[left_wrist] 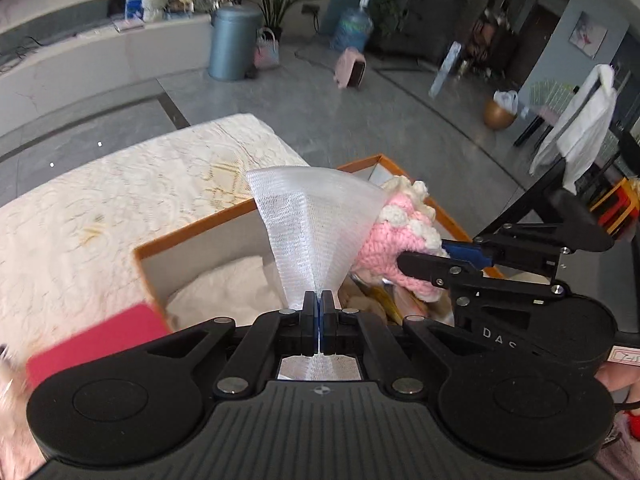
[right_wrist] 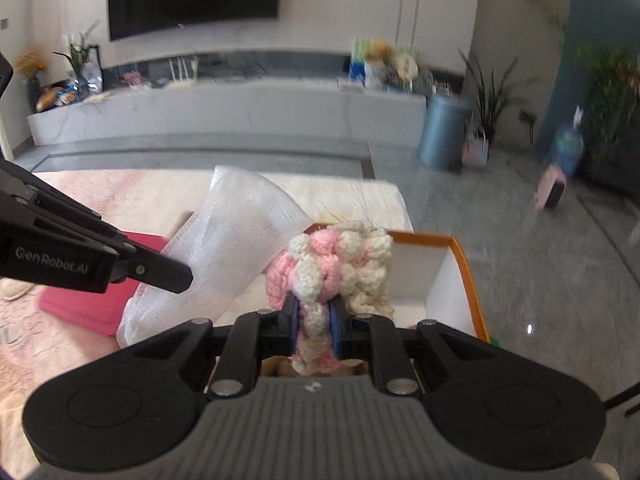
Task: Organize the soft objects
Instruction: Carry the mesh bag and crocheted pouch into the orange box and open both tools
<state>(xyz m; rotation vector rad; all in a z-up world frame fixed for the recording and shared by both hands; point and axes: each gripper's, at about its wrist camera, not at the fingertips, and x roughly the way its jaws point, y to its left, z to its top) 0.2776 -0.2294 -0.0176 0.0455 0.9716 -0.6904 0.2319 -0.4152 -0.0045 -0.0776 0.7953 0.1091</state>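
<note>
The left gripper (left_wrist: 319,300) is clamped on white mesh cloth (left_wrist: 312,224) fanning upward; the right gripper (right_wrist: 314,316) pinches an upright pink-and-cream crocheted piece (right_wrist: 332,268) over the orange-rimmed box (right_wrist: 460,256).

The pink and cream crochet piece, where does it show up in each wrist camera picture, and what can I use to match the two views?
Left wrist view: the crochet piece is right of centre, held by the right gripper, beside the white mesh.
Right wrist view: it is at centre, clamped in that gripper.
Shared landmark: the orange-rimmed box below both.
</note>
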